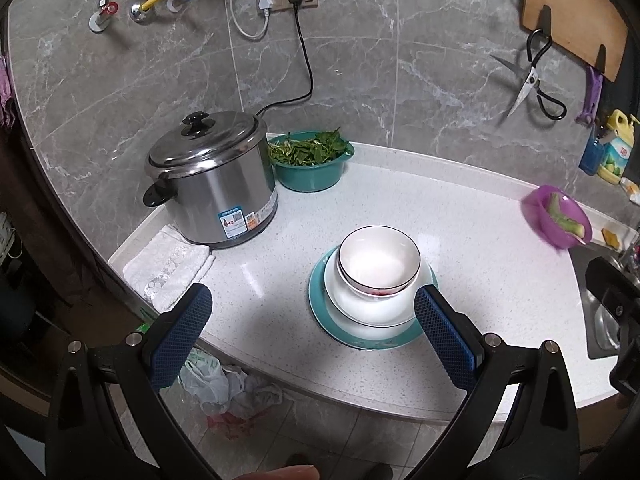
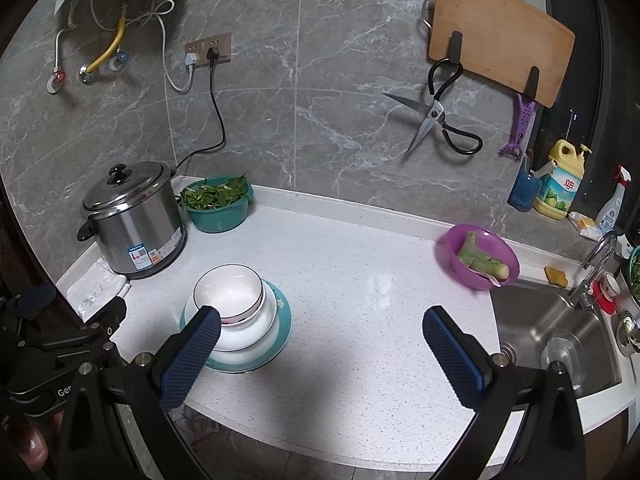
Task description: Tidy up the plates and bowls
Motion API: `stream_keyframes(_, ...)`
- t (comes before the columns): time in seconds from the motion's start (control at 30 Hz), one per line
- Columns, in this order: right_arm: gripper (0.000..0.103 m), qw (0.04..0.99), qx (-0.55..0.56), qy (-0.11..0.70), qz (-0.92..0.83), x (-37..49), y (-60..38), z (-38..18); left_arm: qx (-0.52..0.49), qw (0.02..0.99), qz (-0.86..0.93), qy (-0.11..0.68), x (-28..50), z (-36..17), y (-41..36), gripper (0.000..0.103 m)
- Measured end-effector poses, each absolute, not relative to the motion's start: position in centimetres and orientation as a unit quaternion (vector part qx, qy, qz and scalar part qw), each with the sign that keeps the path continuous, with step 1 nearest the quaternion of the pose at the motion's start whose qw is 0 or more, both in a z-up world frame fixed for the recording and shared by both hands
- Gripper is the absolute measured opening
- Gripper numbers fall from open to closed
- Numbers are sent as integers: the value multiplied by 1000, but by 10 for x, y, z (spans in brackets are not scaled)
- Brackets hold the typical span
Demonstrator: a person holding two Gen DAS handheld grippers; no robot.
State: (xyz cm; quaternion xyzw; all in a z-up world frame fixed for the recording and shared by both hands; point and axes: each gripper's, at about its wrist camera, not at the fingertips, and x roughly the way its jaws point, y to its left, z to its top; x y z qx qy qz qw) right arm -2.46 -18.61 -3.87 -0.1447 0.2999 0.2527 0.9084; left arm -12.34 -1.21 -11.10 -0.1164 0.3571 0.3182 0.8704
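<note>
A white bowl with a dark rim (image 1: 378, 262) (image 2: 229, 290) sits on a white plate (image 1: 368, 308) (image 2: 256, 330), which sits on a teal plate (image 1: 320, 308) (image 2: 285, 320), all stacked on the white counter (image 1: 480, 280) (image 2: 352, 280). My left gripper (image 1: 314, 308) is open and empty, held above the counter's front edge, its right finger beside the stack. My right gripper (image 2: 322, 332) is open and empty, right of the stack, with its left finger (image 2: 192, 348) in front of the plates.
A steel rice cooker (image 1: 210, 178) (image 2: 134, 220) and a teal basin of greens (image 1: 310, 162) (image 2: 218, 202) stand at the back left. A purple bowl with vegetable pieces (image 1: 558, 216) (image 2: 480, 256) stands near the sink (image 2: 560, 332). A folded towel (image 1: 168, 272) lies at the left.
</note>
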Motion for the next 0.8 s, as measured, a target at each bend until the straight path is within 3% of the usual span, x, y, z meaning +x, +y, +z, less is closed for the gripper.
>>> stream_keyframes(0.8, 103, 902, -153, 317, 249, -13, -183, -54, -116, 869, 320, 358, -118, -116, -11, 103)
